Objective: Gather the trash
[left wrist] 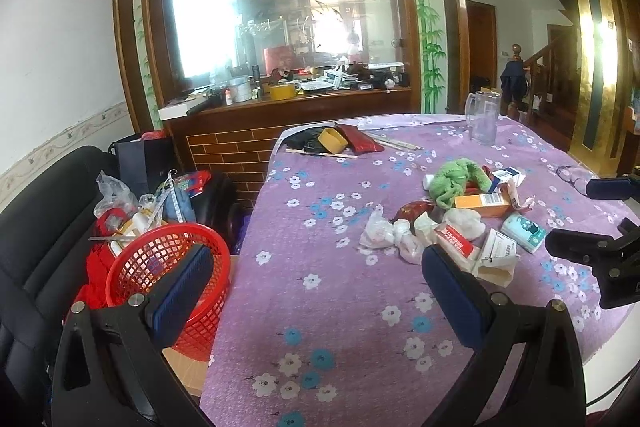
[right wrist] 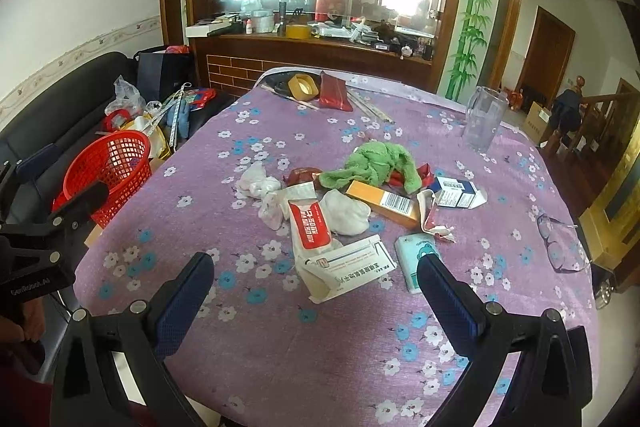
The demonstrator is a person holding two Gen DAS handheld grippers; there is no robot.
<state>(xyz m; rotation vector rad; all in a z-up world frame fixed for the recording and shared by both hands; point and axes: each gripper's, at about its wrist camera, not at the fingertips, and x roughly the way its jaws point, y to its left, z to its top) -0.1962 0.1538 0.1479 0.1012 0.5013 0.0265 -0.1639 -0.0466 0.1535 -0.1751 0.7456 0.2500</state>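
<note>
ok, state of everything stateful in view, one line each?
left hand-held gripper: open, holding nothing
right hand-held gripper: open, holding nothing
red basket: tipped toward the table, looks empty
pitcher: upright, looks empty
orange box: lying flat
glasses: folded open, near table edge
green cloth: crumpled

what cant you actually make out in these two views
- Inside of the red basket: both views show it side-on, so its contents are hidden by the mesh wall.
- Red wrapper: partly buried under the green cloth in the right wrist view.
- Print on the white box: too small and upside down.
- Glasses: cut by the right tongs in the left wrist view.
</note>
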